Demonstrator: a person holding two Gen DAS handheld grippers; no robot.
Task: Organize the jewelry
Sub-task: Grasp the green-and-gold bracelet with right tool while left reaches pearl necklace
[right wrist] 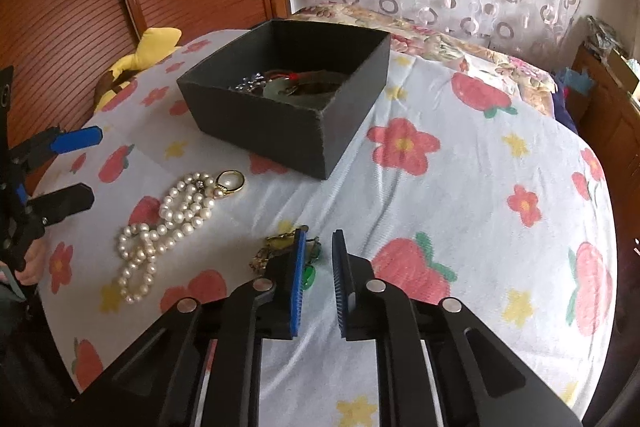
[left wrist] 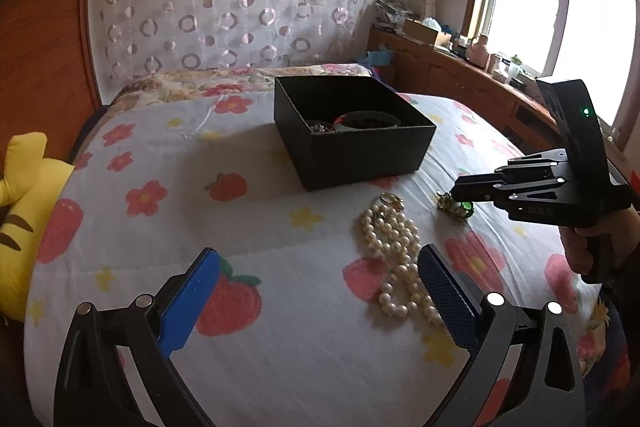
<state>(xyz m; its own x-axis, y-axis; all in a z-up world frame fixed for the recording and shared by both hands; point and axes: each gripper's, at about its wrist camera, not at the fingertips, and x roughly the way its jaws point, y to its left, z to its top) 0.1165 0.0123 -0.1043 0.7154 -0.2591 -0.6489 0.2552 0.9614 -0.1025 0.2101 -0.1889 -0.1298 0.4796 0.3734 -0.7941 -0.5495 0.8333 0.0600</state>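
Observation:
A black open box (left wrist: 352, 131) (right wrist: 288, 99) sits on the flowered bedspread with several pieces of jewelry inside. A white pearl necklace (left wrist: 396, 259) (right wrist: 168, 227) lies in front of it, with a gold ring (left wrist: 390, 201) (right wrist: 231, 181) at its far end. A gold chain with a green stone (left wrist: 456, 207) (right wrist: 310, 273) lies to the right. My left gripper (left wrist: 320, 259) is open wide, low over the bed just left of the pearls. My right gripper (right wrist: 320, 239) (left wrist: 454, 193) has its jaws a narrow gap apart over the green-stone chain, and I cannot tell whether they hold it.
A yellow plush toy (left wrist: 24, 211) (right wrist: 148, 51) lies at the bed's left edge by the wooden headboard. A wooden cabinet (left wrist: 448, 67) with clutter stands under the window on the right. A patterned curtain hangs behind the bed.

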